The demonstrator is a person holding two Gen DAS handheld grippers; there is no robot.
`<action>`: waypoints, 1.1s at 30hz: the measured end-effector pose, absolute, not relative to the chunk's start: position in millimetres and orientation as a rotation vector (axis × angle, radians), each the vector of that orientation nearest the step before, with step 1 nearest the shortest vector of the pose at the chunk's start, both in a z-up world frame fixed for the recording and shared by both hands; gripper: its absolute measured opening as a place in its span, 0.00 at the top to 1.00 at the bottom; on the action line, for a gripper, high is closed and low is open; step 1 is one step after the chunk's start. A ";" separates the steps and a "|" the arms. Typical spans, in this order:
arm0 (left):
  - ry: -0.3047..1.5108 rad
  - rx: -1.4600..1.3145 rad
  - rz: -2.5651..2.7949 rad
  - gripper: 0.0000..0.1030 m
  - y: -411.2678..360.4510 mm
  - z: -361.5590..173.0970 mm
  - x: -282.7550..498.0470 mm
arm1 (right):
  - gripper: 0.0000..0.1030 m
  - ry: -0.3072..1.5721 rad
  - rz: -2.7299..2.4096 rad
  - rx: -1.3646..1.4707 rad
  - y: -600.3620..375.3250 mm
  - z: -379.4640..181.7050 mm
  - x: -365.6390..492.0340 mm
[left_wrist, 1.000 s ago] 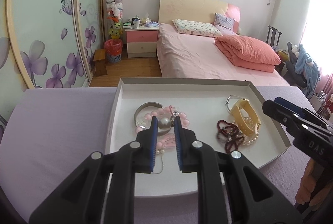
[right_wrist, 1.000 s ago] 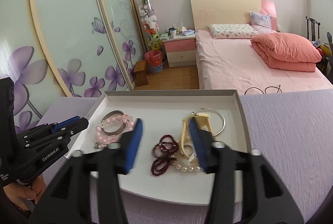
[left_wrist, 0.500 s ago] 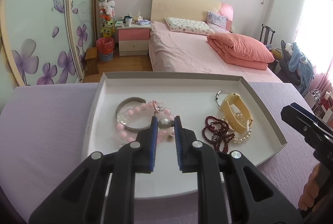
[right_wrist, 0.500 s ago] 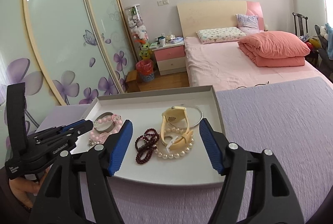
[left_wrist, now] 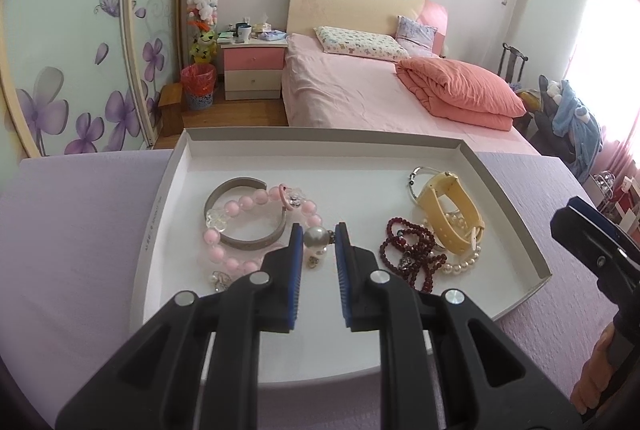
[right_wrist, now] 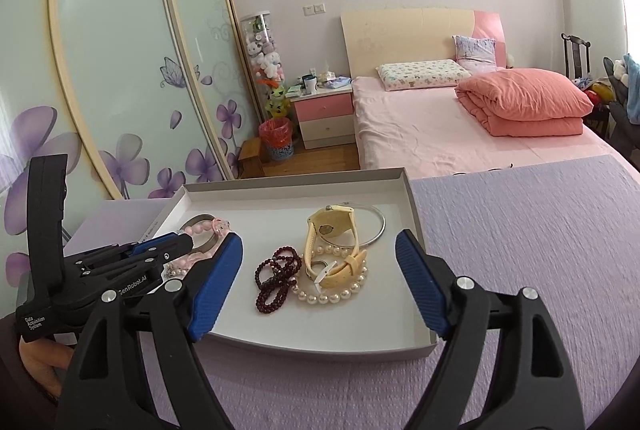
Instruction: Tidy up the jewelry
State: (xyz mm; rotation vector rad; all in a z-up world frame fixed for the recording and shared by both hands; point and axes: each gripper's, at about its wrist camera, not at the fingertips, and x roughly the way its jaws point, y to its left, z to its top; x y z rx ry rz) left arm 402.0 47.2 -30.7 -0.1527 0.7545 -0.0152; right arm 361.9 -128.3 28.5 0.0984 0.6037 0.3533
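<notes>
A white tray (left_wrist: 500, 190) (right_wrist: 416, 230) on the lilac cloth holds the jewelry. My left gripper (left_wrist: 319, 232) (right_wrist: 176, 244) has a large pearl earring (left_wrist: 314, 238) pinched between its pads just above the tray floor, and its jaws are starting to open. Left of it lie a grey cuff bangle (left_wrist: 224, 190) and a pink bead bracelet (left_wrist: 256, 196). My right gripper (right_wrist: 320, 242) (left_wrist: 592, 242) hovers over the tray's near right part, jaws opening wide with nothing between them. Beyond it lie a yellow watch (right_wrist: 332, 230), a pearl bracelet (right_wrist: 332, 296) and dark red beads (right_wrist: 276, 278).
A silver bangle (right_wrist: 378, 226) lies under the watch. A small earring (left_wrist: 218, 278) sits near the tray's front left. The lilac table (right_wrist: 520, 230) spreads to the right of the tray. A hand (left_wrist: 596, 378) grips the right tool. A pink bed (left_wrist: 360, 94) stands behind.
The right jaws have spread much wider. The left gripper has shifted right across the tray with the pearl, leaving the pink bracelet to its left. The right gripper has drawn back rightwards.
</notes>
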 end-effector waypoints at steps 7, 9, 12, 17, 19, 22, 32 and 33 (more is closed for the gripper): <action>0.717 -0.180 0.027 0.41 60.0 -21.1 389.4 | 0.15 0.596 0.344 0.096 -128.1 31.2 357.2; 0.700 -0.188 0.046 0.34 66.9 -16.4 384.0 | 0.13 0.594 0.345 0.096 -126.7 33.1 355.3; 0.675 -0.197 0.069 0.24 76.3 -9.8 376.4 | 0.10 0.586 0.345 0.092 -123.9 35.3 352.5; 0.645 -0.202 0.097 0.10 88.6 0.2 364.7 | 0.06 0.561 0.339 0.076 -115.7 41.4 346.1; 0.632 -0.197 0.106 0.06 93.1 3.7 357.9 | 0.05 0.548 0.332 0.073 -113.3 45.0 343.0; 0.608 -0.191 0.112 0.02 97.6 8.6 345.6 | 0.02 0.524 0.324 0.083 -112.2 49.0 336.8; 0.549 -0.175 0.127 0.02 103.7 20.9 303.2 | 0.01 0.501 0.305 0.101 -111.8 53.5 319.1; 0.541 -0.170 0.129 0.02 103.7 21.8 297.6 | 0.01 0.503 0.300 0.093 -110.8 53.7 317.0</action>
